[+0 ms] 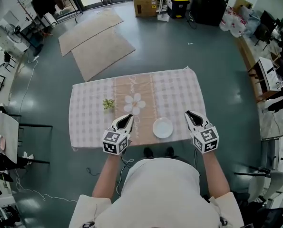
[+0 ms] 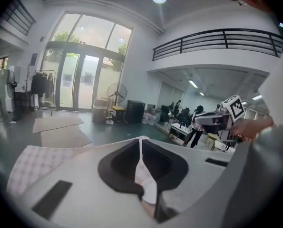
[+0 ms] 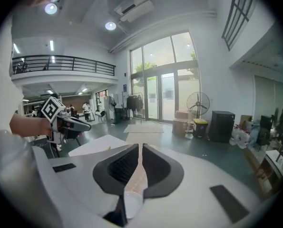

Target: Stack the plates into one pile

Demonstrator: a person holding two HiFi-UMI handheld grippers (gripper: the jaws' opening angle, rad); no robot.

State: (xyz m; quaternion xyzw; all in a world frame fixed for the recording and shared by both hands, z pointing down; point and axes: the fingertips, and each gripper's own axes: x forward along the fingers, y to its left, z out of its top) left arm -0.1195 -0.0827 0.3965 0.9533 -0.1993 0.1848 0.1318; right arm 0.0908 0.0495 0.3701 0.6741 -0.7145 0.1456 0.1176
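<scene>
Grippers hang side by side over the near edge of a cloth-covered table as a person works at piling plates. Seen from the head view, the left gripper point(image 1: 127, 118) sits just left of centre and the right gripper point(image 1: 191, 114) to the right of centre, both pointing toward the top of the frame.

Each gripper view looks out over the hall rather than down at the table. The left gripper's point(image 2: 140, 140) jaws are pressed together with nothing between them, and the right gripper's point(image 3: 140, 147) jaws are likewise closed and empty.

A single round white plate shape point(image 1: 162, 127) lies on the checked tablecloth point(image 1: 89, 113), near its front edge at lower centre. From straight above it cannot be told whether this is one plate or several already stacked; no other plate shows on the table. It lies between the two grippers in the frame, a little nearer the right one, to the lower left of that gripper's tips and apart from both. Being round, it offers no long axis, so either side of the rim is equally open.

A small green sprig point(image 1: 108, 103) lies well apart, beside a printed flower point(image 1: 134, 103) on the cloth's middle strip.

With one white disc in sight, the pile looks likely finished.
</scene>
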